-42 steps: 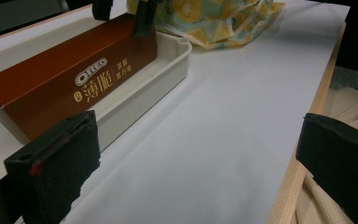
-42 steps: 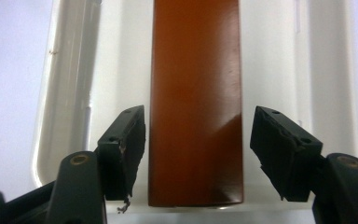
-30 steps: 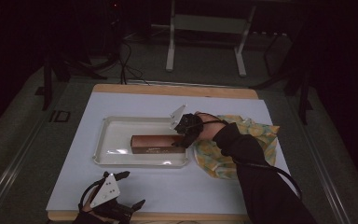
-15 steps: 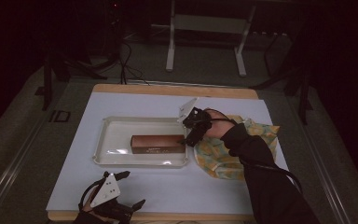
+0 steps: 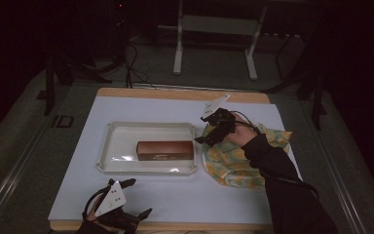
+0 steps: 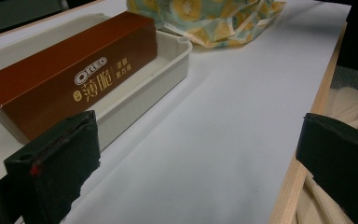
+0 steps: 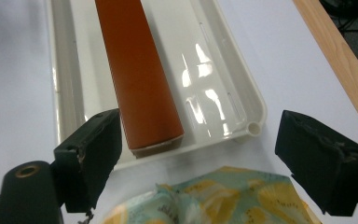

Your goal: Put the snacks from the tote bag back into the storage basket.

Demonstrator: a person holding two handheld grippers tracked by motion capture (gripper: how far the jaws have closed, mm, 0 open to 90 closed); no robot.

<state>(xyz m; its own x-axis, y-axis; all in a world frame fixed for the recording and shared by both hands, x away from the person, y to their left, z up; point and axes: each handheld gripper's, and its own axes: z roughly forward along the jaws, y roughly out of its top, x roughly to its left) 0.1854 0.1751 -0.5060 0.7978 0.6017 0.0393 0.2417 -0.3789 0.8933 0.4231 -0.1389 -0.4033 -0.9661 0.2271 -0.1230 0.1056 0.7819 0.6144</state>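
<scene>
1. Two grippers are working over the table (image 5: 78,195), and starting at the left, the left gripper (image 5: 126,200) is waiting near the front edge with its jaws spread wide and nothing between them. It is sitting close to the wooden lip, so a careless sweep forward could be knocking the near wall of the white tray (image 5: 108,165) and skidding it across the smooth white sheet.

2. Moving to the middle, the brown Oreo box (image 5: 165,149) is lying flat on its long side inside that tray, toward the right end and closer to the near wall. The tray floor is looking glossy, so any nudge could be sliding the box or jamming it against the rim.

3. Further right, the right gripper (image 5: 213,134) is hovering past the tray's right end with its jaws having just been opening; nothing is between them. In the right gripper view the box end (image 7: 156,137) is sitting just beyond the left jaw, so a drift that way could be clipping the box.

4. At the far right, the kiwi-print cloth (image 5: 233,163) is lying bunched just beside the tray, right under that gripper. A low pass could be snagging a fold and dragging the cloth over the tray corner.
</scene>
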